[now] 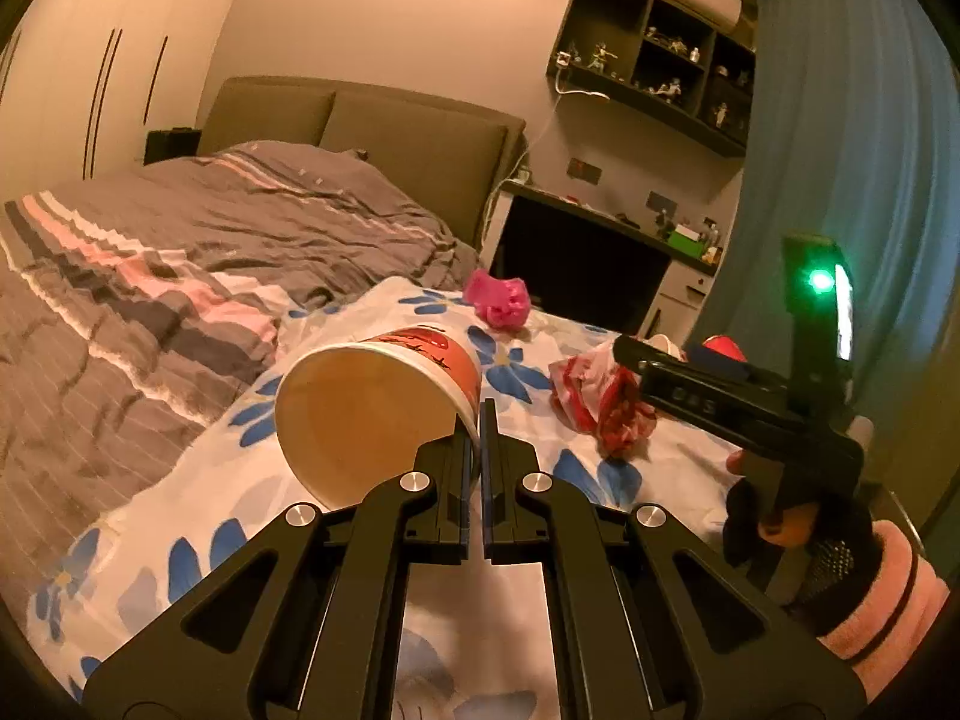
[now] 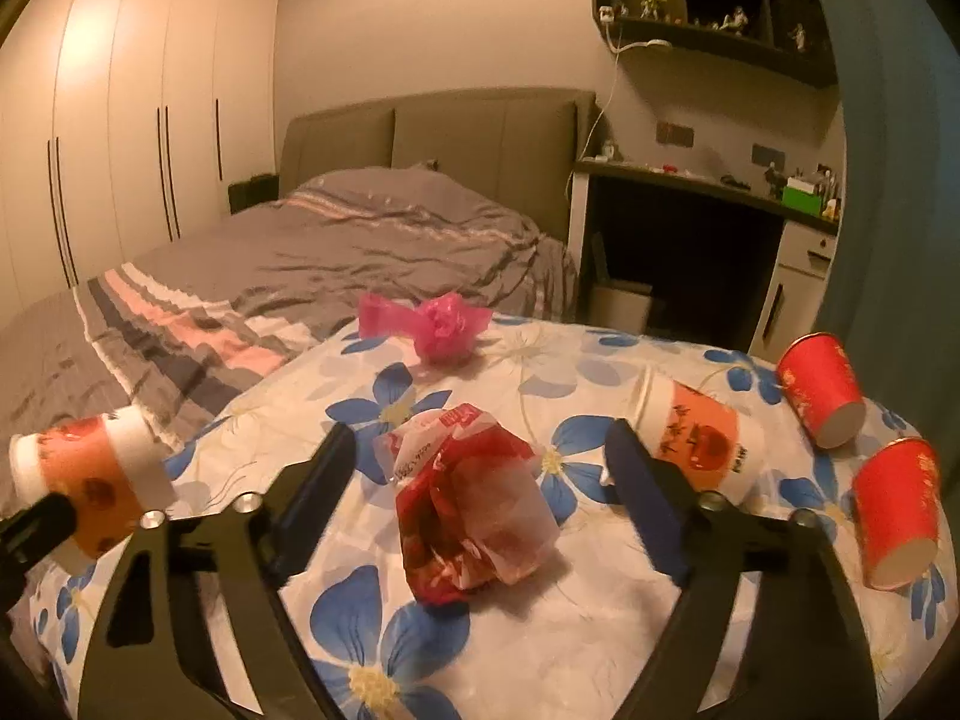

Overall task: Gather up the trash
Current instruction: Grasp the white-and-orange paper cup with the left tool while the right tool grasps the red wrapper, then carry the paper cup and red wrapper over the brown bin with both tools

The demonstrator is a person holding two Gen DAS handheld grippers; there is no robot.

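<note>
Now, left gripper [image 1: 479, 420]: jaws pressed together on the rim of a paper cup [image 1: 378, 402], one finger inside the mouth, one outside.
Held cup: white with an orange band and dark print, tipped on its side, mouth toward the left camera, inside bare and tan; it shows at the left edge of the right view [image 2: 90, 480], raised above the bed's left edge.
Right gripper [image 2: 480, 468]: jaws spread wide, hovering with a finger on either side of a crumpled wrapper [image 2: 474, 516], not touching it.
Wrapper: red and white paper, bunched into a lump with a printed label on top, lying mid-cloth.
Cloth [image 2: 540, 630]: white with blue flowers, spread over the foot of the bed.
Other cups: a white-and-orange one [image 2: 699, 441] on its side just right of the wrapper; two red ones [image 2: 819, 387] and [image 2: 897, 513] on their sides near the cloth's right edge.
Pink bag [image 2: 441, 324]: knotted plastic, near the cloth's far edge.
Bed [image 2: 336, 252]: grey striped cover, beyond the cloth.
</note>
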